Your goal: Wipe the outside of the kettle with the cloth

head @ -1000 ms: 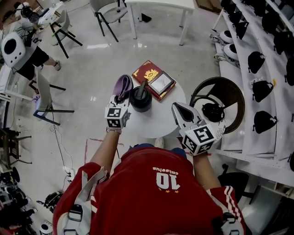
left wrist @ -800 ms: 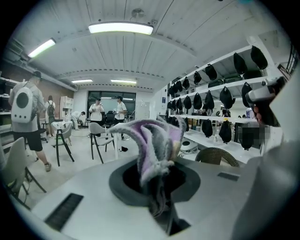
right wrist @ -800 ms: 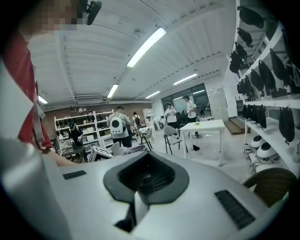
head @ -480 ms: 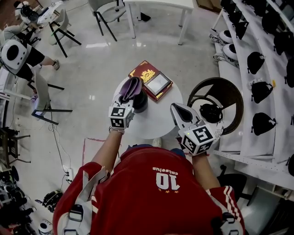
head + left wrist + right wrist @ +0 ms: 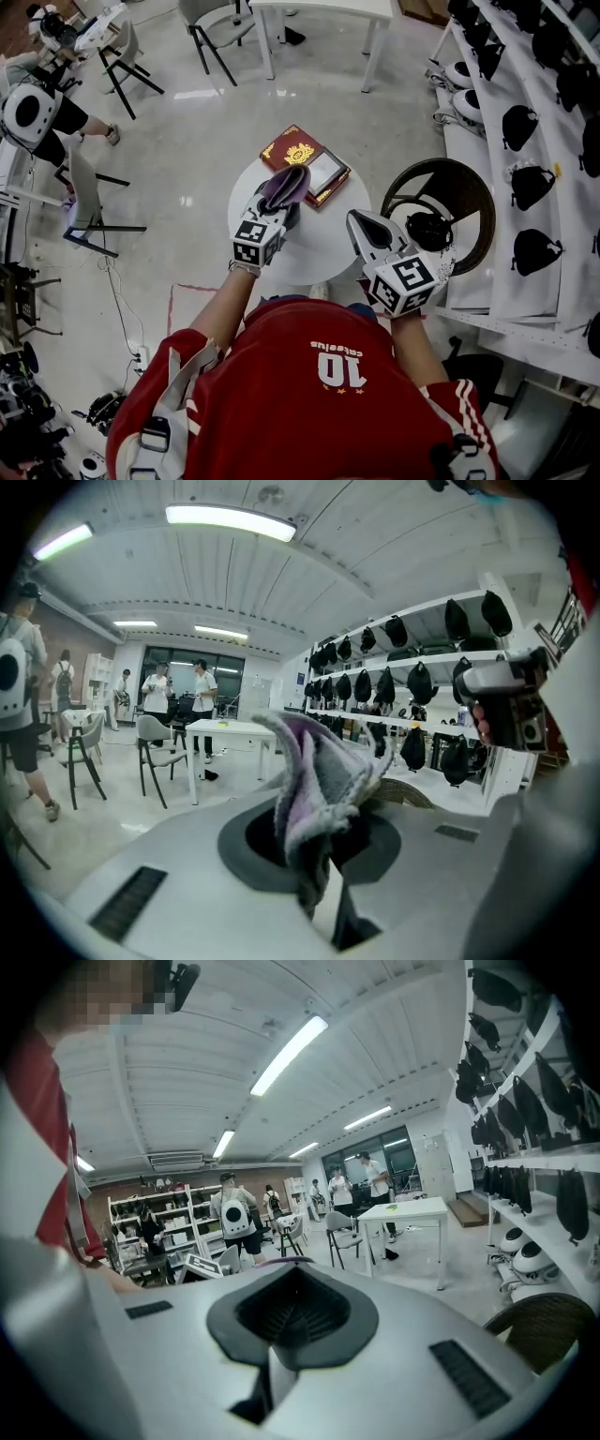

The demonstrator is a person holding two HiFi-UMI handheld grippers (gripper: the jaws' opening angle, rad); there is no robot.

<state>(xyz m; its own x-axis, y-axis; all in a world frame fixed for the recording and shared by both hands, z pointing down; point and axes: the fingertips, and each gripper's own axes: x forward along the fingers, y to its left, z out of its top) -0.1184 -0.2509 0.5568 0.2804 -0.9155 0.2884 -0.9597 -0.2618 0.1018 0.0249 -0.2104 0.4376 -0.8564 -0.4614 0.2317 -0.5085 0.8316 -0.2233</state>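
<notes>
Round table (image 5: 326,255), kettle (image 5: 292,216) mostly hidden under cloth (image 5: 286,186)

A white number 10 stands on the back of the person's red shirt (image 5: 281,375), near in the head view; the small white word just beside it is too small to read.

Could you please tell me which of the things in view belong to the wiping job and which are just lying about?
In the job:
purple cloth, clamped in the left claw
black kettle, mostly hidden beneath the cloth

Lying about:
red book
small frame resting on it
wicker chair
right claw, shut and empty
</notes>
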